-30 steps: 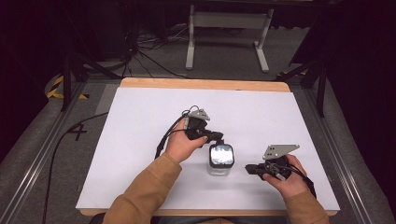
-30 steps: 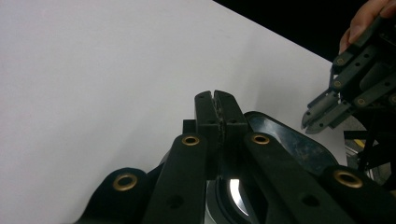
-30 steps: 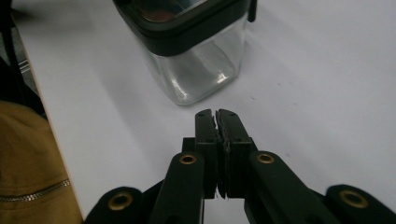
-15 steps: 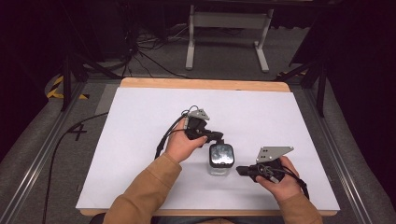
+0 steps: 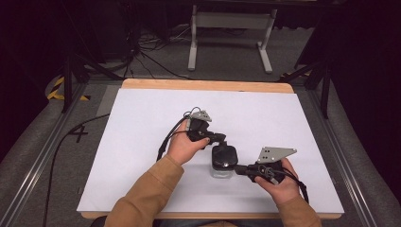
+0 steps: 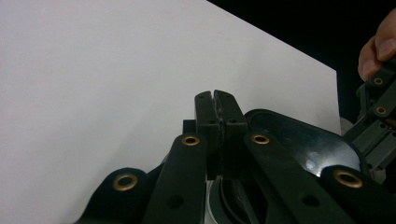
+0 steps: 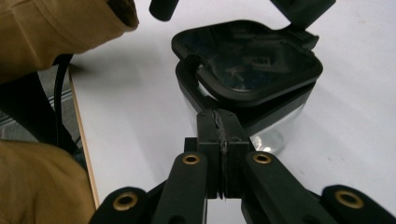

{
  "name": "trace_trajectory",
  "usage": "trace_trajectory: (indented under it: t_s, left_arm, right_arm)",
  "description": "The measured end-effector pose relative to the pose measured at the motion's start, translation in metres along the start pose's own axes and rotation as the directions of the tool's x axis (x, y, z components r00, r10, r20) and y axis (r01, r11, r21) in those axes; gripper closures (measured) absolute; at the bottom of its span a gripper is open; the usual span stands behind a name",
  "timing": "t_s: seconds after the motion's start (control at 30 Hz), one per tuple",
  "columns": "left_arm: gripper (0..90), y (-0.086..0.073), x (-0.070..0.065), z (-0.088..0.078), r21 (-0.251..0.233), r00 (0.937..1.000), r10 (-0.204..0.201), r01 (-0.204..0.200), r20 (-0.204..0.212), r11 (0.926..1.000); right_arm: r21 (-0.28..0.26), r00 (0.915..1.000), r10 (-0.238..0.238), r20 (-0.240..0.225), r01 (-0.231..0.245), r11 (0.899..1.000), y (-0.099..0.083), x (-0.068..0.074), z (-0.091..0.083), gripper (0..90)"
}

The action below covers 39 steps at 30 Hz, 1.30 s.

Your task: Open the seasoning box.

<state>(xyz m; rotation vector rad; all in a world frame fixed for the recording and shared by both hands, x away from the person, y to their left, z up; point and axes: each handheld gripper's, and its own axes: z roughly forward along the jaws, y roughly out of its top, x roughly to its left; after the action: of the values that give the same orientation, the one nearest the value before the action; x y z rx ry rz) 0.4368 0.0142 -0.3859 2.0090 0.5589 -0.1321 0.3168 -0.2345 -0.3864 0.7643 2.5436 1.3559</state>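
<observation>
Grippers flank a clear container [image 5: 222,169] with a black lid [image 7: 247,60], mid-table. Left gripper [image 5: 220,138] and right gripper [image 5: 239,169] both have jaws pressed together, empty, tips at the lid's edges. Lid appears seated; whether it is fully pressed shut is unclear.

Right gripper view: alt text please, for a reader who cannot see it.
The right gripper, its black jaws shut, points at a clear plastic container with a black hinged lid on the white table surface. A tan sleeve fills the left edge.
</observation>
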Motion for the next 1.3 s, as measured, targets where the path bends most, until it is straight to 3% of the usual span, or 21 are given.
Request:
trace_trajectory:
  t_s: [0.13, 0.23, 0.3, 0.43, 0.73, 0.9, 1.03, 1.2, 1.3]
  left_arm:
    - [89.4, 0.0, -0.001, 0.0, 0.004, 0.9999, 0.015, -0.015, -0.007, 0.9999]
    - [85.4, 0.001, -0.003, -0.003, 0.015, 0.9987, 0.031, -0.031, -0.04, 0.9994]
    - [83.5, 0.003, -0.005, -0.008, -0.019, 0.9986, 0.03, -0.031, -0.044, 0.9994]
    - [85.6, 0.006, -0.01, -0.027, -0.06, 0.9981, 0.037, -0.04, -0.05, 0.9974]
    - [88.3, 0.004, -0.032, -0.072, -0.073, 0.9975, 0.036, -0.04, -0.06, 0.9965]
    - [89.0, 0.0, -0.047, -0.089, -0.01, 0.9972, 0.056, -0.057, -0.051, 0.9983]
    - [88.9, -0.003, -0.057, -0.093, 0.046, 0.9949, 0.091, -0.089, -0.044, 0.995]
    - [89.3, -0.007, -0.065, -0.091, 0.106, 0.9921, 0.124, -0.121, -0.022, 0.9871]
    - [89.3, -0.011, -0.067, -0.083, 0.137, 0.9925, 0.122, -0.12, -0.007, 0.9833]
  right_arm:
    - [-0.022, 1.0, -0.002, 0.007, 0.003, 1.0, 0.001, 0.001, 0.0, 90.0]
    - [-0.028, 1.0, 0.002, 0.008, -0.001, 1.0, 0.002, 0.001, 0.0, 90.0]
    - [-0.033, 0.9999, -0.003, 0.011, 0.004, 0.999, 0.002, 0.001, -0.001, 90.0]
    - [-0.043, 0.9999, -0.006, 0.01, 0.007, 0.999, 0.003, 0.001, -0.002, 90.0]
    - [-0.08, 0.9995, -0.024, 0.019, 0.026, 0.996, 0.013, -0.002, -0.004, 90.0]
    - [-0.116, 0.9994, -0.024, 0.024, 0.027, 0.993, 0.019, -0.007, -0.006, 90.0]
    - [-0.138, 0.9992, -0.025, 0.03, 0.029, 0.99, 0.023, -0.01, -0.007, 90.0]
    - [-0.157, 0.9992, -0.018, 0.036, 0.024, 0.987, 0.028, -0.014, -0.009, 90.0]
    - [-0.165, 0.9992, -0.015, 0.037, 0.021, 0.986, 0.03, -0.016, -0.01, 90.0]
